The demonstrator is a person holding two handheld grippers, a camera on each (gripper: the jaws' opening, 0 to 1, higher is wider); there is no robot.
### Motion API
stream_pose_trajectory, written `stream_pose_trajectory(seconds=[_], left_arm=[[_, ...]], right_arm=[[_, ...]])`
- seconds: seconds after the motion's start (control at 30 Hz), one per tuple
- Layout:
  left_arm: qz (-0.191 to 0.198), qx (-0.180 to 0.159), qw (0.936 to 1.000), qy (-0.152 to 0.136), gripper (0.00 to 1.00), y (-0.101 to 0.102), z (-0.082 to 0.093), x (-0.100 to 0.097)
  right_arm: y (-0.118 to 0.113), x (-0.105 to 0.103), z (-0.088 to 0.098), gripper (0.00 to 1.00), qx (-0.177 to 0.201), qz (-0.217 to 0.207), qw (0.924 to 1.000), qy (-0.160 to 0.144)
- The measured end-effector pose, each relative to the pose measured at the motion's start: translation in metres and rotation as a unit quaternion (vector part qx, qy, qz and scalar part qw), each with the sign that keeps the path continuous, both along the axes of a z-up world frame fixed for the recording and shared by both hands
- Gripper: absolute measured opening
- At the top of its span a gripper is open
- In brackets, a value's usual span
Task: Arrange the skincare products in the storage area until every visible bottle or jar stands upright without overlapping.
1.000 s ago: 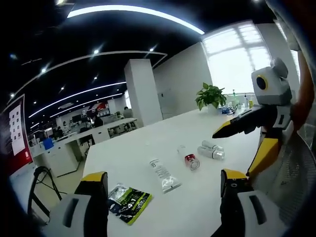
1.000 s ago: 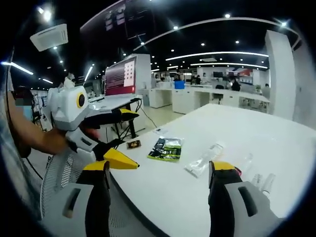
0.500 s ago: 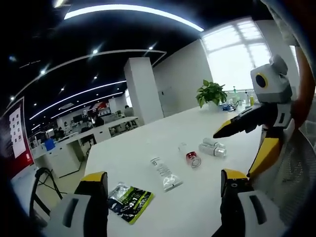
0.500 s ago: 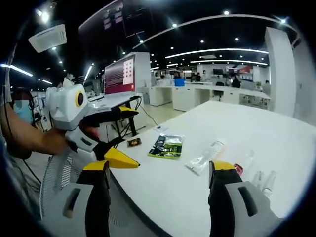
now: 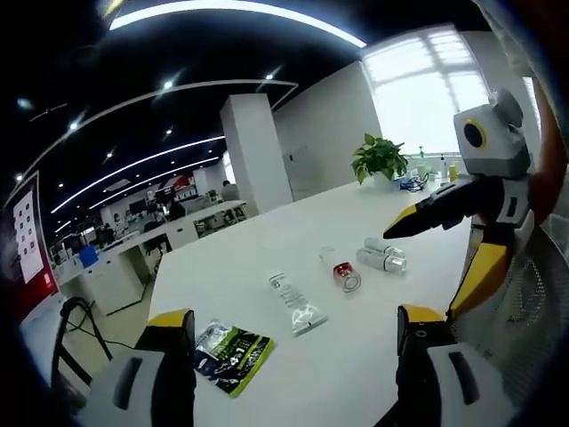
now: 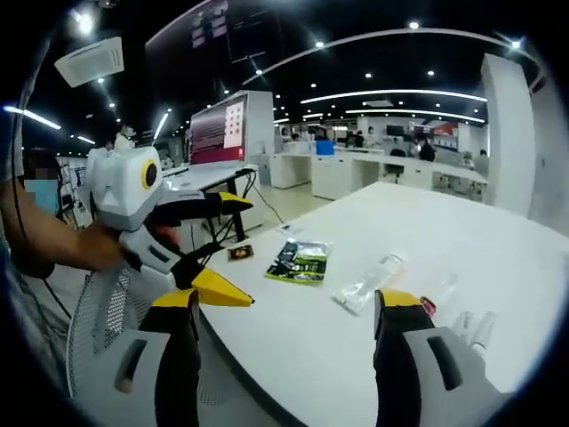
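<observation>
Jaws of both grippers gape empty; we find the red-capped bottle (image 5: 342, 275) lying flat on the table (image 5: 267, 258) at frame centre, nearer the right gripper (image 5: 418, 221)

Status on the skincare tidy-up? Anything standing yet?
Nothing looks done yet. On the white table the clear tube, the red-capped bottle and the two clear bottles all lie on their sides; the green packet lies flat. Nothing is in hand: left tool and right tool are both open and empty. All the uprighting is left.
</observation>
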State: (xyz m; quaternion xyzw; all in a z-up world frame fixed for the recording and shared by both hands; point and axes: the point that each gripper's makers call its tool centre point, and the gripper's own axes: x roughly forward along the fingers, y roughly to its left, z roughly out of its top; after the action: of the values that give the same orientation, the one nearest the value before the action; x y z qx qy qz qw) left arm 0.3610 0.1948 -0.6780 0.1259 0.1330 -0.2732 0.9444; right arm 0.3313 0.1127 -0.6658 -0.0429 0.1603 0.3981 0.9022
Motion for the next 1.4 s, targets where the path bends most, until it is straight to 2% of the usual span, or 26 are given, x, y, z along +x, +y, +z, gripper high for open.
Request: stream_pose_trajectory(seconds=[0.2, 0.33, 0.6, 1.03, 1.17, 1.4], left_arm=[[0.001, 0.004, 1.0000, 0.005, 0.96, 0.000, -0.002, 0.000], [-0.003, 0.014, 0.9999, -0.001, 0.90, 0.000, -0.002, -0.001], [0.003, 0.010, 0.9998, 0.015, 0.92, 0.001, -0.008, 0.000], [0.004, 0.027, 0.9994, 0.021, 0.92, 0.004, -0.014, 0.001], [0.002, 0.038, 0.9985, 0.040, 0.91, 0.004, -0.023, 0.000], [0.000, 0.039, 0.9983, 0.043, 0.91, 0.004, -0.025, -0.001]], right_arm=[[0.000, 0.000, 0.001, 0.78, 0.004, 0.001, 1.0000, 0.001], [0.001, 0.000, 0.001, 0.77, 0.002, 0.001, 1.0000, 0.001], [-0.002, 0.000, -0.005, 0.77, -0.016, -0.002, 0.9999, -0.002], [-0.002, 0.001, -0.004, 0.76, -0.015, -0.001, 0.9999, -0.005], [-0.001, 0.001, -0.006, 0.75, -0.017, 0.001, 0.9999, 0.001], [-0.005, 0.005, -0.004, 0.75, -0.016, -0.010, 0.9998, -0.002]])
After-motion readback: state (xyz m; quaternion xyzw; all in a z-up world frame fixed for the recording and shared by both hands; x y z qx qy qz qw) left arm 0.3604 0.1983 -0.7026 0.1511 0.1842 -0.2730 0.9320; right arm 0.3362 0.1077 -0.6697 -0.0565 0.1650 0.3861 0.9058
